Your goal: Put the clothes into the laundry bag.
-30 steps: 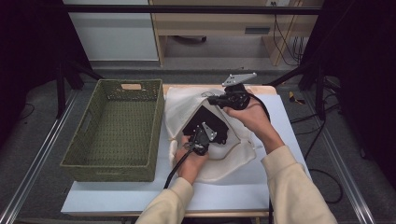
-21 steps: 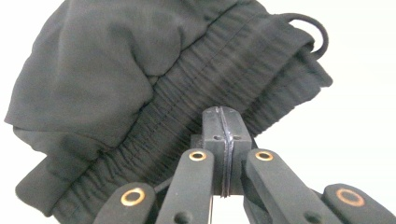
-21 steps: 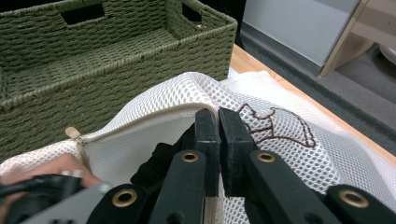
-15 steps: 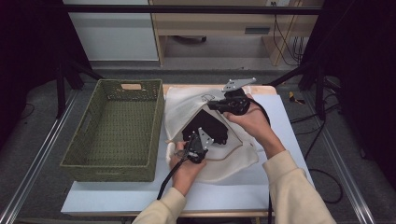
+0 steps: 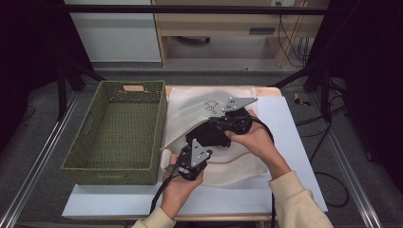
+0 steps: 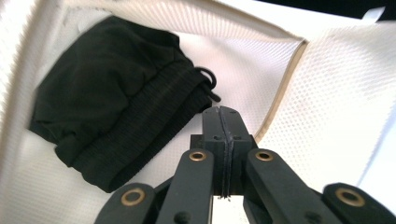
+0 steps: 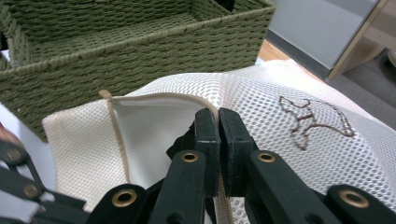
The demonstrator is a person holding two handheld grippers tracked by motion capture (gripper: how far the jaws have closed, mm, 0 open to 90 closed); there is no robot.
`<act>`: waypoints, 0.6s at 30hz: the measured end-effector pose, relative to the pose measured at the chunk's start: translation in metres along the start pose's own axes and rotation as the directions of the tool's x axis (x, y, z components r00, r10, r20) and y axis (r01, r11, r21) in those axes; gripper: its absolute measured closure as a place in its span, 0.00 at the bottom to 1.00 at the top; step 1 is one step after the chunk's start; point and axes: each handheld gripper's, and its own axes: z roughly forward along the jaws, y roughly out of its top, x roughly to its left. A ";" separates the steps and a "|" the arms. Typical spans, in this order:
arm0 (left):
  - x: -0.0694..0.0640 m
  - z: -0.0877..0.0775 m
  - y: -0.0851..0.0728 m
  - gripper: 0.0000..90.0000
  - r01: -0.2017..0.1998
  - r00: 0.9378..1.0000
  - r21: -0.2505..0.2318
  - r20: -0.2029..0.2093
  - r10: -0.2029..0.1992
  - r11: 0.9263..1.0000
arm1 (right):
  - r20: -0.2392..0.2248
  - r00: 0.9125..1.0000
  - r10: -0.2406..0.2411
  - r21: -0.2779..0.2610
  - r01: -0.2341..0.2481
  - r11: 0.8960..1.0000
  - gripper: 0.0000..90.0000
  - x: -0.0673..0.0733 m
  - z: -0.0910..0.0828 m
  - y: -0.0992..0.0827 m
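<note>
Two pairs of tongs hold a white mesh laundry bag [image 5: 195, 111] open on the white surface [image 5: 294, 142], just right of a green woven basket [image 5: 116, 135] that touches the bag's left side. Inside the bag's mouth lies a folded black garment [image 6: 116, 102] with a ribbed waistband and drawcord, resting on the lower mesh layer. The bag's upper layer, marked with a brown embroidered emblem [image 7: 310, 116], is lifted by the right tongs [image 7: 218, 116], which are clenched on the tan-bound rim of the opening. The left tongs [image 6: 223, 114] are likewise clenched; a thin edge of the bag appears pinched between the closed jaws at the near side of the mouth, though the high view does not confirm which layer. Judged step: the garment is already placed within the bag, and the opening is being held apart or brought together. The next move probably calls for drawing both rims toward each other so the mouth closes over the garment, keeping both grips firm so the mesh does not slip and the garment stays well inside.
</note>
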 end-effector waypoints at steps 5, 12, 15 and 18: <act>0.006 -0.019 0.005 1.00 0.021 1.000 -0.031 -0.006 -0.021 0.999 | 0.005 1.000 -0.013 0.014 0.013 1.000 0.97 0.007 -0.001 -0.007; 0.025 -0.040 0.004 1.00 0.081 0.996 -0.047 -0.017 -0.082 0.996 | 0.008 1.000 -0.007 0.013 0.006 1.000 0.97 0.013 0.001 -0.023; 0.033 -0.047 0.004 1.00 0.111 0.993 -0.071 -0.029 -0.113 0.991 | 0.008 1.000 -0.010 0.022 0.010 1.000 0.97 0.017 0.002 -0.029; 0.040 -0.053 0.004 1.00 0.119 0.992 -0.080 -0.043 -0.122 0.990 | 0.005 1.000 -0.011 0.029 0.011 1.000 0.97 0.021 0.005 -0.035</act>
